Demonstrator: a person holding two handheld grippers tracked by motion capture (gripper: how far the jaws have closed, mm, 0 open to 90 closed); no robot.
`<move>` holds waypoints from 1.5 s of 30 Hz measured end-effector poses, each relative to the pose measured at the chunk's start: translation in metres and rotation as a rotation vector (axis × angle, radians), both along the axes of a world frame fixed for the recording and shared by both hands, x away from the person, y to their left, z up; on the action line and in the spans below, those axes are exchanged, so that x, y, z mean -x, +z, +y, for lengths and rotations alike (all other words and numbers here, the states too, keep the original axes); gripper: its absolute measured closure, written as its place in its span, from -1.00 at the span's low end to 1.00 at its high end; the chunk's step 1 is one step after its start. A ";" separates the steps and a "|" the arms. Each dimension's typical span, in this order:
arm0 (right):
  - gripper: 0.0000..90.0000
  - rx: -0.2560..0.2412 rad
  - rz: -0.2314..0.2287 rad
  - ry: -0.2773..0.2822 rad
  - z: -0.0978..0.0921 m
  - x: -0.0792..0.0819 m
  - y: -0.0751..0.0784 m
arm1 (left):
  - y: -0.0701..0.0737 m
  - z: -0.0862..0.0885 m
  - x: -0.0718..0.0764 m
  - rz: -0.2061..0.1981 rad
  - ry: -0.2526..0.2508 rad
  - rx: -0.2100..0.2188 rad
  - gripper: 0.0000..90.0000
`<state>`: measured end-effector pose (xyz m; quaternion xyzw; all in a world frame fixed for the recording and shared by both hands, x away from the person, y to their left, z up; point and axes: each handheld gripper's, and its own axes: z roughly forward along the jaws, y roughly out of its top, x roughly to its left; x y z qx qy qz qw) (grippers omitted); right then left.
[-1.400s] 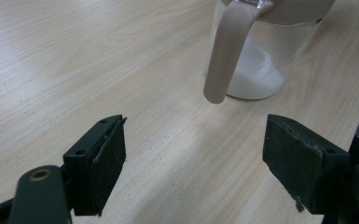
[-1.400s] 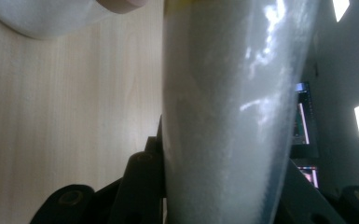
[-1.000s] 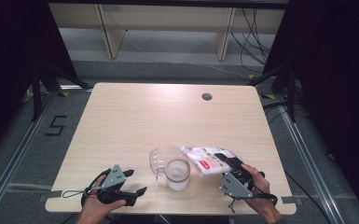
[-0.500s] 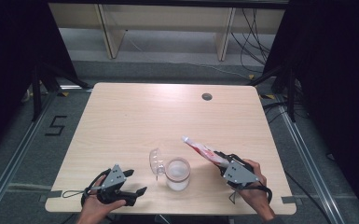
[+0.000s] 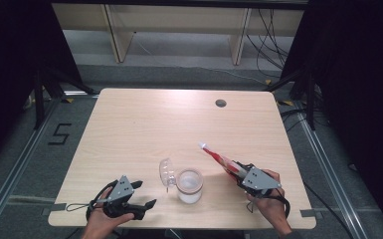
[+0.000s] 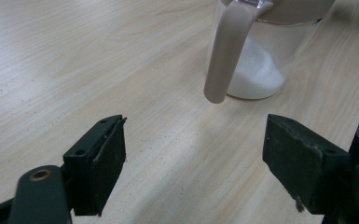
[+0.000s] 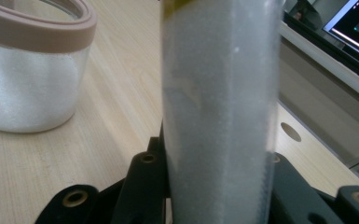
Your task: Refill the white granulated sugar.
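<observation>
The left gripper (image 5: 146, 195) rests low at the table's near edge, jaws wide apart. The right gripper (image 5: 235, 168), raised, is clamped tight, pointing up-left.

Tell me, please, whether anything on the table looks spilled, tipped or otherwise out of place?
Nothing looks spilled. The jar stands upright with its lid flipped open beside the rim, white grains inside. The right gripper holds a packet tilted, off the table, which looks deliberate. The left gripper is open and empty.

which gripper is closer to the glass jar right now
Left, though not by much. The left gripper sits open at the jar's left, facing its handle. The right gripper is off to its right, clamped on a packet.
</observation>
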<state>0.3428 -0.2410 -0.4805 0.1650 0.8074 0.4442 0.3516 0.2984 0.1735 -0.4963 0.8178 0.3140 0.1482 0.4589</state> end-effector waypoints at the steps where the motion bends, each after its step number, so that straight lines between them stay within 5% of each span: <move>1: 0.64 -0.001 -0.002 0.004 -0.001 -0.001 0.000 | 0.000 0.000 0.000 0.000 0.000 0.000 -0.53; 7: 0.64 -0.066 0.023 -0.022 -0.007 -0.004 -0.001 | 0.000 0.000 0.000 -0.004 0.003 0.001 -0.53; 9: 0.64 -0.090 0.063 -0.039 -0.008 -0.004 -0.002 | 0.001 0.000 0.000 -0.003 0.001 0.001 -0.53; 15: 0.63 -0.125 0.058 -0.053 -0.014 -0.004 -0.002 | 0.000 0.000 0.000 -0.003 0.005 0.002 -0.53; 20: 0.63 -0.180 0.120 -0.065 -0.020 -0.003 -0.003 | 0.001 0.001 0.000 -0.004 0.001 -0.003 -0.53; 28: 0.62 -0.244 0.120 -0.098 -0.029 -0.003 -0.003 | 0.000 0.000 0.000 -0.008 0.001 0.006 -0.53; 45: 0.59 -0.252 0.117 -0.140 -0.035 -0.002 -0.003 | 0.000 0.000 0.000 -0.012 0.005 0.009 -0.53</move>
